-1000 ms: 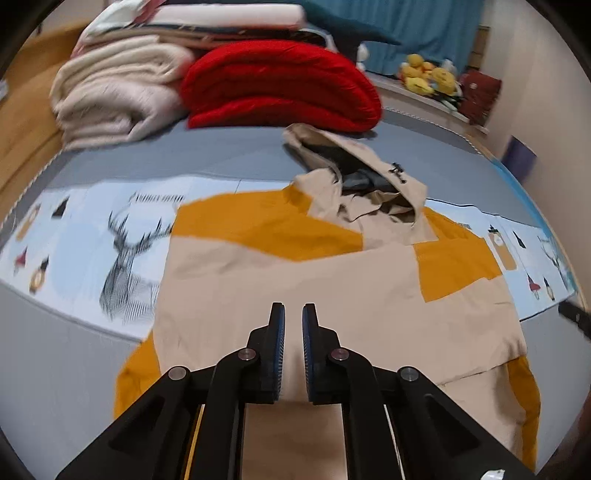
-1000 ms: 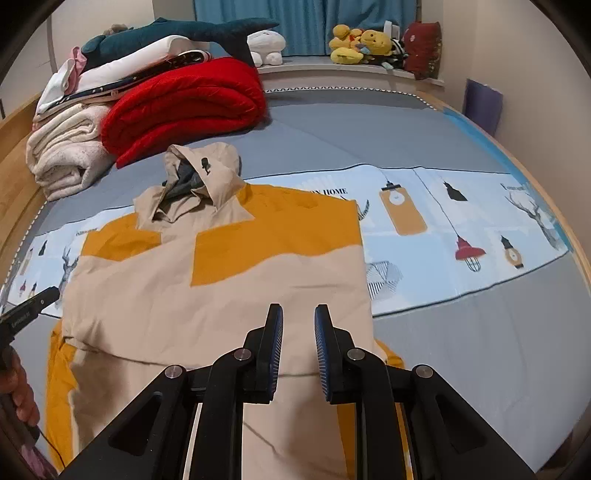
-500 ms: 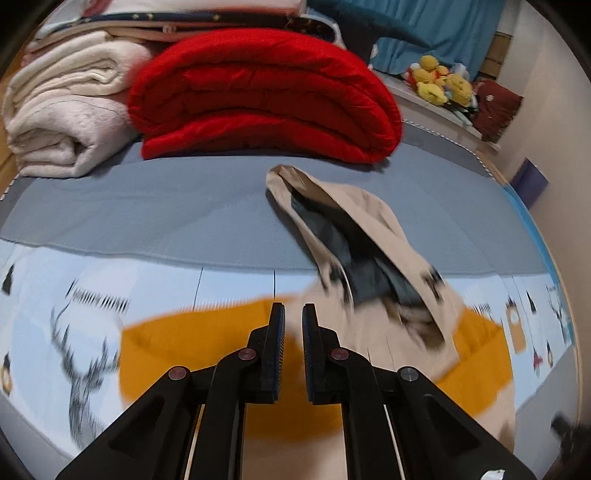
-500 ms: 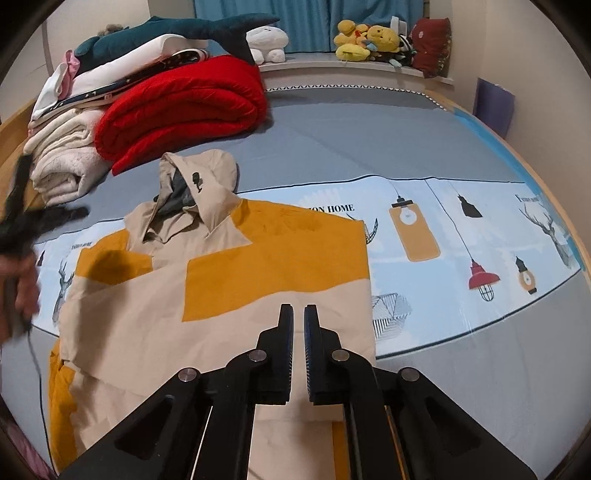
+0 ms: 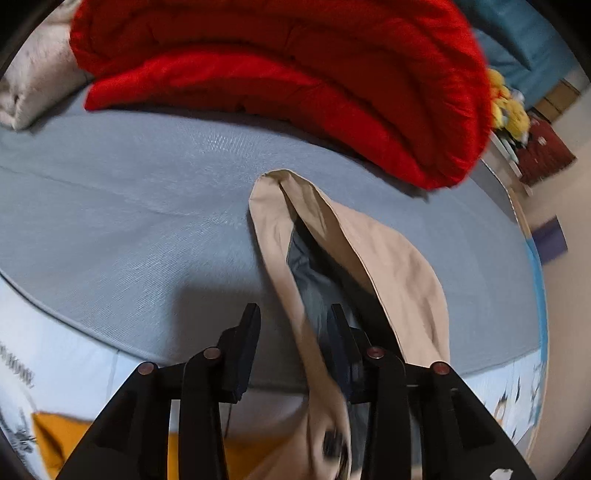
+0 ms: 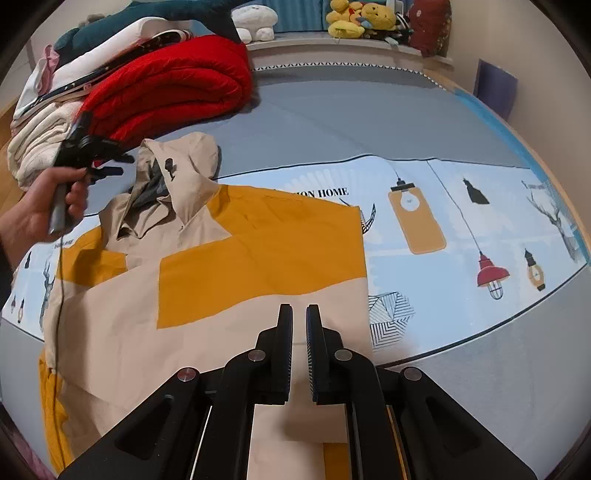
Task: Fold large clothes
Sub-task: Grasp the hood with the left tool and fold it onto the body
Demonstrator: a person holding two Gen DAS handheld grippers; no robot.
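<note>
Your left gripper (image 5: 293, 330) sits at the lower centre of the left wrist view with its fingers spread wide, straddling the near edge of the beige hood (image 5: 369, 258): the left finger (image 5: 245, 347) is over the grey bed sheet (image 5: 129, 206), the right finger (image 5: 341, 343) lies inside the hood opening against its grey lining. The fabric edge passes between them, but whether either pad touches it you cannot tell. In the right wrist view that same gripper (image 6: 110, 164) shows at the left edge of the frame, gripped in your left hand (image 6: 44, 210), its tips just beside the hood (image 6: 184, 158). The beige and mustard hooded jacket (image 6: 229, 273) lies flat across the printed blanket (image 6: 461, 221), filling the left and centre of that frame, the hood pointing toward the upper left. Your right gripper (image 6: 299, 328) is at the lower centre, fingers drawn close with only a narrow gap and nothing between them, over the jacket's beige lower panel near its right edge. A folded red quilt (image 5: 295, 74) fills the top of the left wrist view, just beyond the hood tip, with cream blankets (image 6: 40, 147) stacked beside it at the upper left of the right wrist view. Plush toys (image 6: 362, 18) line the shelf at the top.
</note>
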